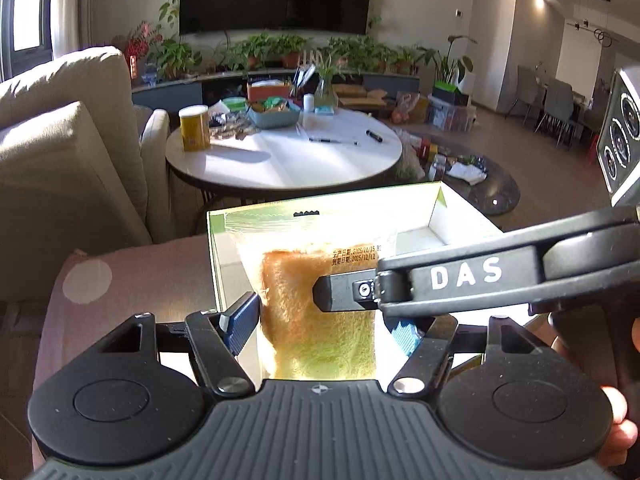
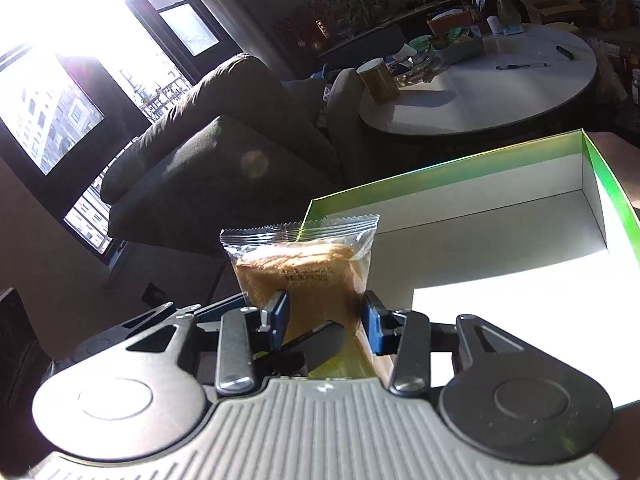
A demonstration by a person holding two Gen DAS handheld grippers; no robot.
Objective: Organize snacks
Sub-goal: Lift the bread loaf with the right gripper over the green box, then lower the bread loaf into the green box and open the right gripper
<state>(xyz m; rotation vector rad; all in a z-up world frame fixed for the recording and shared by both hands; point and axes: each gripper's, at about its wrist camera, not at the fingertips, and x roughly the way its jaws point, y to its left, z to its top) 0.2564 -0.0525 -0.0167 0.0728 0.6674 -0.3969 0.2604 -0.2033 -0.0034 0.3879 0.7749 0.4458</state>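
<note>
A clear packet holding a golden slice of cake [image 1: 316, 320] stands upright between the blue pads of my left gripper [image 1: 324, 328], which is shut on its sides. In the right wrist view the same packet [image 2: 304, 272] sits between my right gripper's [image 2: 326, 316] blue pads, also shut on it. That gripper reaches in from the right in the left wrist view, with one black finger [image 1: 344, 292] across the packet's front. A black finger [image 2: 320, 340] of the left gripper crosses low in the right wrist view. Behind and under the packet lies an open white box with green edges [image 1: 440, 216] [image 2: 592, 200].
A round white table [image 1: 280, 168] beyond the box carries a yellow canister [image 1: 194, 128], a basin of snacks [image 1: 274, 114] and pens. Beige sofa cushions [image 1: 68, 152] stand at the left. A person's hand [image 1: 616, 428] holds the right gripper's handle.
</note>
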